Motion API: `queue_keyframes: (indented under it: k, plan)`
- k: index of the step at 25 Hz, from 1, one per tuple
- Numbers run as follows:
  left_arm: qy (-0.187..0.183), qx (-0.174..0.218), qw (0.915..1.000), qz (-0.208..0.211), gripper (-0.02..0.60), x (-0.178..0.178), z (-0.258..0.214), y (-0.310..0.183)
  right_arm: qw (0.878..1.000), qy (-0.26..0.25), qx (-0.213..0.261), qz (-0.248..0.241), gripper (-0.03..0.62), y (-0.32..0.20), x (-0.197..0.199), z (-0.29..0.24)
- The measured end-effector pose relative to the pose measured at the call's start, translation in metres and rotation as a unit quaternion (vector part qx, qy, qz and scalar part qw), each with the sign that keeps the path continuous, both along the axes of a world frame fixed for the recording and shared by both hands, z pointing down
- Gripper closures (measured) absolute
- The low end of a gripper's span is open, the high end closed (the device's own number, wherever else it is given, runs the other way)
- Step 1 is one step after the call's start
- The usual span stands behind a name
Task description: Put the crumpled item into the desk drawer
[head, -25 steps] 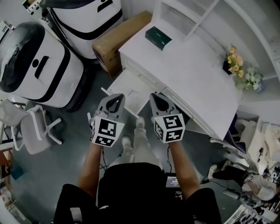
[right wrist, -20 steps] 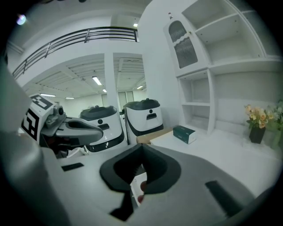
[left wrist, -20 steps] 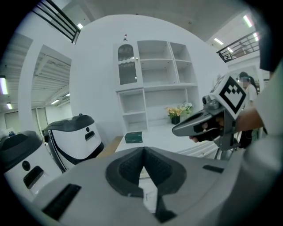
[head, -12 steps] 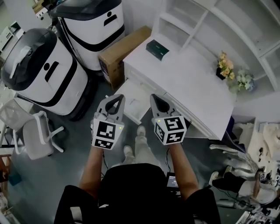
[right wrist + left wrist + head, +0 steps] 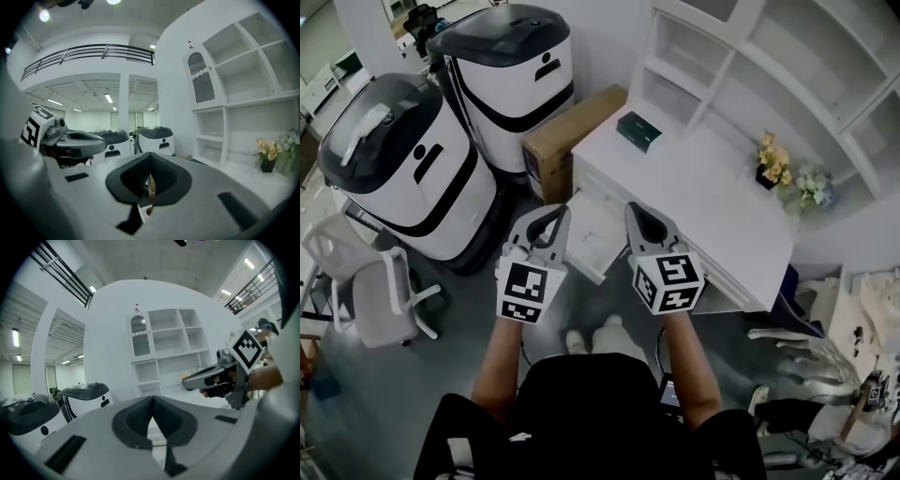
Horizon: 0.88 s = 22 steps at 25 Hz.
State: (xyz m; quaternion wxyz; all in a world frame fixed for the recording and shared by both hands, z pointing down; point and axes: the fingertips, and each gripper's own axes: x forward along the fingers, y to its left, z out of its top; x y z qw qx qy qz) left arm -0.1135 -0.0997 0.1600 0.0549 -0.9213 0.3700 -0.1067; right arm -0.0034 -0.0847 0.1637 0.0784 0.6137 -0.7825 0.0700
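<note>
Sadly, cannot find the crumpled item for sure in any view. Can see the desk drawer (image 5: 592,234) pulled open, white inside, sticking out from the white table (image 5: 712,202) toward the person. Cannot tell if anything lies in it.

From the head view, can see the left tool (image 5: 553,214) over the drawer's left edge and the right tool (image 5: 636,212) over its right edge. Side by side, a little apart, both pointing at the table.

Looking along the left tool, can see both jaws pressed together with nothing between them. Looking along the right tool, can see its jaws closed too, with only a thin slit left. Can see a bit of tan in that slit, but cannot tell if it is a thing or just something behind.

Farther out, can see a small dark green box (image 5: 639,131) on the table's far left corner and flowers (image 5: 772,161) at its back right. White shelves (image 5: 750,56) behind the table. Brown cardboard box (image 5: 567,141) right beside the table's left end. Two big white and black machines (image 5: 403,178) left of that, then a white chair (image 5: 370,291). Shoes (image 5: 600,336) on the grey floor (image 5: 459,323) below the tools.
</note>
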Motion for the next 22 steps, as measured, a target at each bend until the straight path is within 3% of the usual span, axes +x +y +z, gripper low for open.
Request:
queue_keyframes:
  k: [13,22]
  plan:
    - [0.016,0.045,0.9988,-0.001,0.575,0.018,-0.051,0.025,0.999,0.002,0.042,-0.015,0.599,0.023,0.009,-0.047]
    - [0.028,0.059,0.9977,-0.019,0.575,0.027,-0.078,0.073,0.998,-0.001,0.059,-0.029,0.599,0.075,0.022,-0.073]
